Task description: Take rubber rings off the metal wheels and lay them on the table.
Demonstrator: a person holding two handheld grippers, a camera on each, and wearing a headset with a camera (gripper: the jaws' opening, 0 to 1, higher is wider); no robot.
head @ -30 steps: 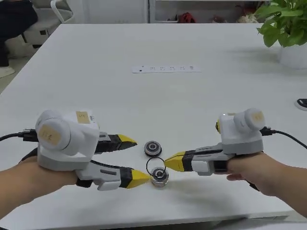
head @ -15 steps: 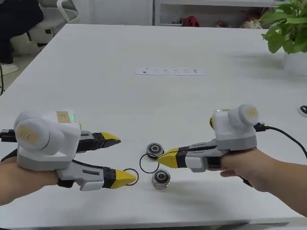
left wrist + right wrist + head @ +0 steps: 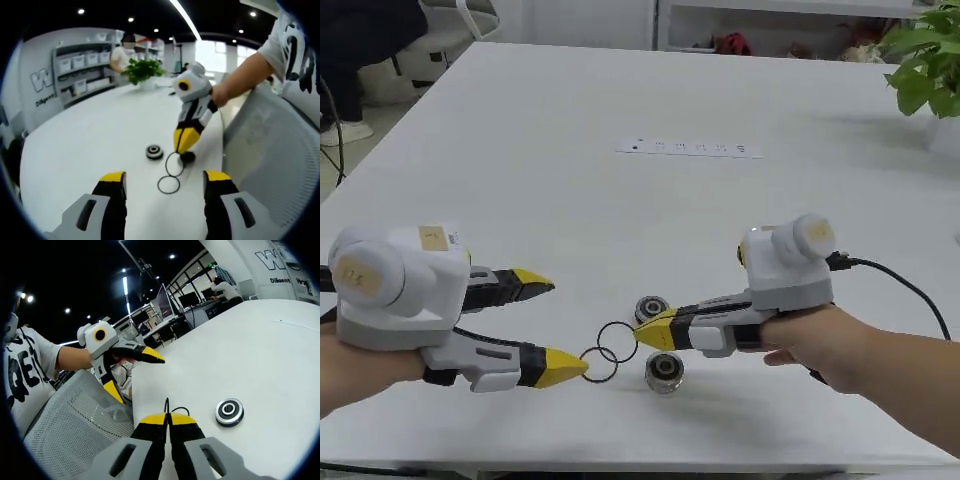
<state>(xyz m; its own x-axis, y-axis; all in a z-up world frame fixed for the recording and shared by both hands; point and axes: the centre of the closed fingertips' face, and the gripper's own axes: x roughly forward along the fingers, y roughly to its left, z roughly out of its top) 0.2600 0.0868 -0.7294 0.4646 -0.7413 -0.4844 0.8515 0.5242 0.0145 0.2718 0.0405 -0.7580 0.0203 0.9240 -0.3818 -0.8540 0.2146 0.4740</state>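
Held rubber ring (image 3: 618, 323): pinched by its edge in the right gripper (image 3: 650, 330), jaws clenched on it. The right gripper view shows the thin black band poking up between the closed tips of the right gripper (image 3: 167, 419). In the head view the ring hangs off those tips toward 9 o'clock, low over the table (image 3: 620, 220). Can't tell if it touches the surface.

Second rubber ring (image 3: 599, 382): flat on the table at about 7 o'clock of the held one. Their outlines overlap in the head view. In the left gripper view the laid ring (image 3: 169, 193) sits just ahead, between the open jaws, with the held ring (image 3: 166, 165) right behind it at 12 o'clock.

Left gripper (image 3: 550, 325): jaws spread, nothing in them. Its lower tip sits just beside the laid ring, at that ring's 9 o'clock.

Wheels: far wheel (image 3: 652, 308) at 1 o'clock of the held ring, near wheel (image 3: 664, 370) at 4 o'clock, both close to the right gripper's tips. Near wheel looks bare metal, far one looks darker; can't tell if a ring is on it.

Key relation: the ring is in the right gripper, close above the table, with free table at 9–12 o'clock. Likely step is to lower and let go. Risk: it lands on top of the laid ring or snags a tip.
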